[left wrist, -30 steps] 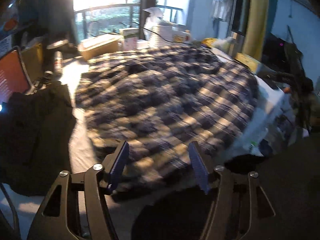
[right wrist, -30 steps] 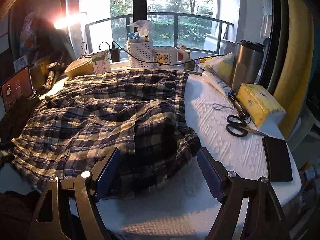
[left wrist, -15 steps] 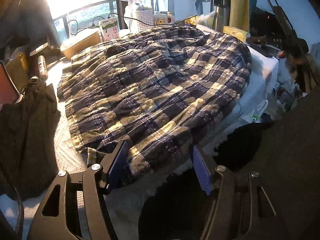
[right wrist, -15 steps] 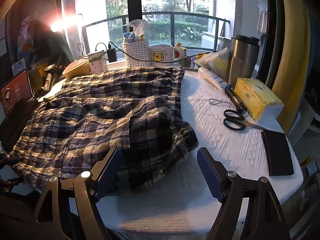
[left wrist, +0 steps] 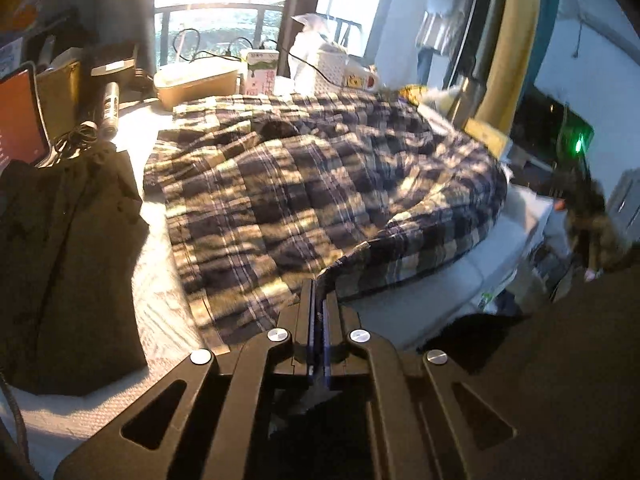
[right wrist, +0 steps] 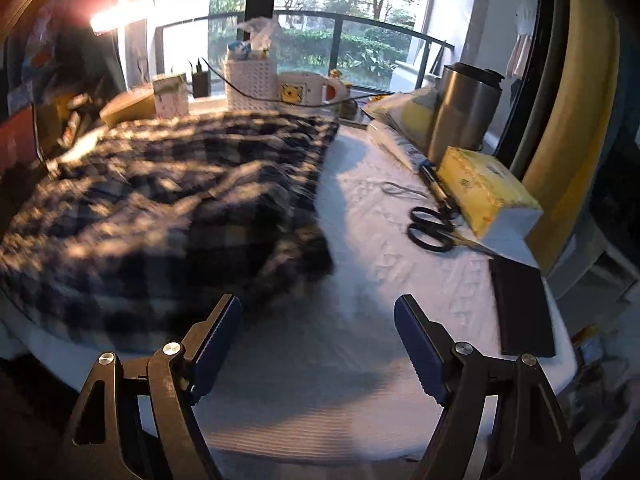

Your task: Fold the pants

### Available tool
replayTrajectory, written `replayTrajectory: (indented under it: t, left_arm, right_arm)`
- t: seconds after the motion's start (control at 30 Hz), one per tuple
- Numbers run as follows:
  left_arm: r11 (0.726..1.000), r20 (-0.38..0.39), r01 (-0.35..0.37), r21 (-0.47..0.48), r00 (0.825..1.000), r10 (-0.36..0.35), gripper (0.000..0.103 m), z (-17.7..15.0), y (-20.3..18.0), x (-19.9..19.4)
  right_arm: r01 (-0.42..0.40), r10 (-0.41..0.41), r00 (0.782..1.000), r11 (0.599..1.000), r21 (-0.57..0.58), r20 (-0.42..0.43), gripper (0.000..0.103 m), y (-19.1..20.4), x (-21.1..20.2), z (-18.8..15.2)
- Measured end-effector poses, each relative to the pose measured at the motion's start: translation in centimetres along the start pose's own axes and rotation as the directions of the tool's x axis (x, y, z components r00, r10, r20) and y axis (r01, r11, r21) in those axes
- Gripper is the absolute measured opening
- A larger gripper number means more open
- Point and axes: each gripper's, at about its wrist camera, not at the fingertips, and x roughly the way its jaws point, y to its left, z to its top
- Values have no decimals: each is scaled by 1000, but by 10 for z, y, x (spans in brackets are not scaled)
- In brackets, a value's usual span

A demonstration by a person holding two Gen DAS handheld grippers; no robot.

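Plaid pants (left wrist: 320,184) lie spread over the white-covered table (left wrist: 160,312). My left gripper (left wrist: 318,292) is at their near edge, its jaws closing to a tight pinch on a fold of the fabric that rises from the tips. In the right wrist view the pants (right wrist: 160,216) look blurred on the left half of the table (right wrist: 380,280). My right gripper (right wrist: 318,336) hangs open over bare white cover just in front of the pants' near right corner, with nothing between its fingers.
A black garment (left wrist: 68,248) lies left of the pants. Scissors (right wrist: 432,228), a yellow tissue pack (right wrist: 484,192), a steel tumbler (right wrist: 464,112) and a black wallet (right wrist: 524,308) line the right side. A white basket (right wrist: 250,80), mug (right wrist: 308,90) and tan box (left wrist: 196,84) stand by the window.
My left gripper went from open astride the pants' near edge to shut on it, pulling up a fold. The right gripper stayed open and drifted slightly; the pants now blur there.
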Motion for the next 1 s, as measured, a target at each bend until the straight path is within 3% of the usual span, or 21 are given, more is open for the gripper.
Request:
replayTrajectory:
  t: [0.2,0.3,0.43,0.53,0.6,0.63,1.0]
  left_arm:
    - [1000,10,6,-29,1000,-6,1,14,8,0]
    - [1000,-6,-8,-28,1000,8,1,17,10,7]
    - [999,1,-31,-24,1000,31,1,21,9,6]
    - [999,12,-29,-37,1000,29,1,23,12,3]
    - [999,14,-27,-42,1000,27,1,25,12,2]
    - [999,16,-25,-42,1000,26,1,26,12,1]
    - [999,110,-36,7,993,35,1,79,-9,-18]
  right_arm:
    - [115,-116,993,964,-240,10,81,17,7,-14]
    - [104,-94,994,940,-324,48,81,33,18,-16]
    - [117,-83,990,928,-353,111,81,46,31,-7]
    - [81,-39,992,932,-353,124,80,47,36,0]
    - [20,19,994,938,-346,110,48,45,37,2]
    - [9,27,994,941,-338,101,24,42,38,4]
    - [-29,56,978,990,-137,203,22,12,5,21]
